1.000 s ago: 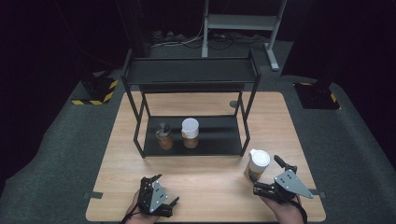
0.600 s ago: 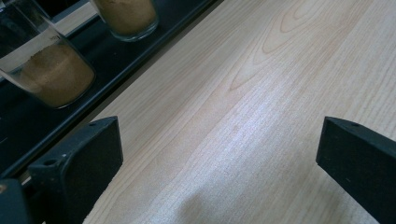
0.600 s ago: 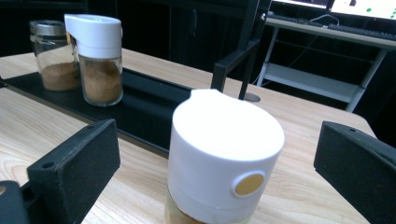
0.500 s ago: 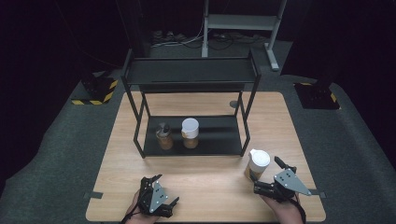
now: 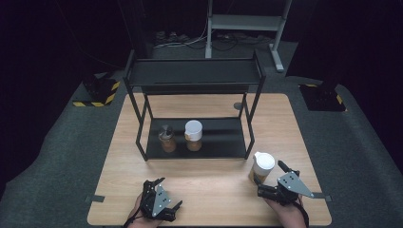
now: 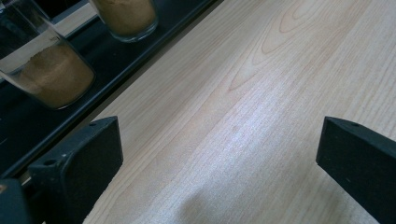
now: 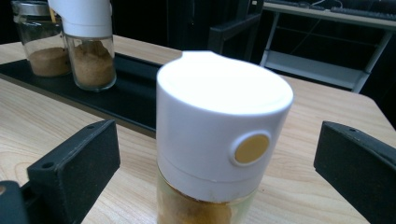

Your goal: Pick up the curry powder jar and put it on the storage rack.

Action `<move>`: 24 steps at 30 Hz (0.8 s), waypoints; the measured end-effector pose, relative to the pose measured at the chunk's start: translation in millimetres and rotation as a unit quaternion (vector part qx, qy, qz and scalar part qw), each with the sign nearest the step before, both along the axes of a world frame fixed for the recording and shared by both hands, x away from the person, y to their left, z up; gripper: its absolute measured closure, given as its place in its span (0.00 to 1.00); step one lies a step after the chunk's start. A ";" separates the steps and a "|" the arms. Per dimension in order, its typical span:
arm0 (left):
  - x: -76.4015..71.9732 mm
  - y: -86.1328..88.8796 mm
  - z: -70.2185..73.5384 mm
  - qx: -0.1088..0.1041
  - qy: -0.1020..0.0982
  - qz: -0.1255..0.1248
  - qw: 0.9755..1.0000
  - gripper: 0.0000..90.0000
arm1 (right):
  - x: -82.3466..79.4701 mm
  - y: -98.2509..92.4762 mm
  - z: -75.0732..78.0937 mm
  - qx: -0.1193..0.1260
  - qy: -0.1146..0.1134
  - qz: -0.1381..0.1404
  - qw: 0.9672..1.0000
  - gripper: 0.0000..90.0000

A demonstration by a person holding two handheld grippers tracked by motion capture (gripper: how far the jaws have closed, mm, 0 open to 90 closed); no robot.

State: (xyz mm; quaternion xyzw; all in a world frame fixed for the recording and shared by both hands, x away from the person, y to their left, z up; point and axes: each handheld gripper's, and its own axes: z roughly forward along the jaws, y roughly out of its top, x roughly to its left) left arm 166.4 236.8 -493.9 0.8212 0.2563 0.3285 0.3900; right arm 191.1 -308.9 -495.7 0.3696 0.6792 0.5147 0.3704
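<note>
Here the right tongs (image 5: 268, 183) sit at the bench's (image 5: 214, 190) front right, jaws wide w/ nothing gripped. The jar (image 5: 262, 167), white cap over tan powder, stands upright on the bench just ahead of them. In the right gripper view the jar (image 7: 219, 140) stands between the two jaws w/ a clear gap each side; a round tan spot shows on the cap wall. Can't tell if the jaws reach alongside the jar or stop just short.

Left tongs (image 5: 161, 199) are at the front left, well apart from the jar, jaws wide too, over bare wood in the left gripper view (image 6: 219, 154).

A black rack (image 5: 195, 76) stands mid-bench. On its low shelf (image 5: 223, 137) are two more jars side by side: a capped jar (image 5: 193, 135) w/ white top, and just left of it a short jar (image 5: 167, 138) w/ dark top. Both hold tan powder, both upright, near each other; can't tell if they touch.
</note>
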 end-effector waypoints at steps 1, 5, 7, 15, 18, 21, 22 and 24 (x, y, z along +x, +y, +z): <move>0.0 0.0 0.0 0.000 0.000 0.000 1.000 0.01 | 1.6 -0.8 -2.4 0.001 0.002 0.002 1.000 0.00; 0.1 0.1 0.0 0.000 0.000 0.000 1.000 0.01 | 5.2 -4.0 -7.6 0.009 0.006 0.007 1.000 0.02; 0.1 0.1 0.0 0.000 0.000 0.000 1.000 0.01 | 6.8 -5.0 -9.2 0.014 0.010 0.008 1.000 0.04; -0.3 0.1 -0.3 0.000 -0.001 -0.001 1.000 0.01 | 11.4 -5.3 -12.3 0.019 0.013 0.014 1.000 0.16; -0.4 0.1 -0.4 0.000 -0.001 0.000 1.000 0.01 | 12.6 -4.9 -13.1 0.018 0.012 0.017 1.000 0.21; -0.7 -0.2 -0.5 0.000 -0.002 0.000 1.000 0.01 | 13.9 -4.5 -13.5 0.021 0.013 0.019 1.000 0.25; -0.9 -0.2 -0.6 0.000 -0.003 0.001 1.000 0.01 | 14.0 -4.0 -13.4 0.021 0.013 0.018 1.000 0.26; -1.3 -0.4 -0.8 -0.001 -0.003 0.003 1.000 0.01 | 14.1 -3.5 -13.4 0.021 0.013 0.017 1.000 0.27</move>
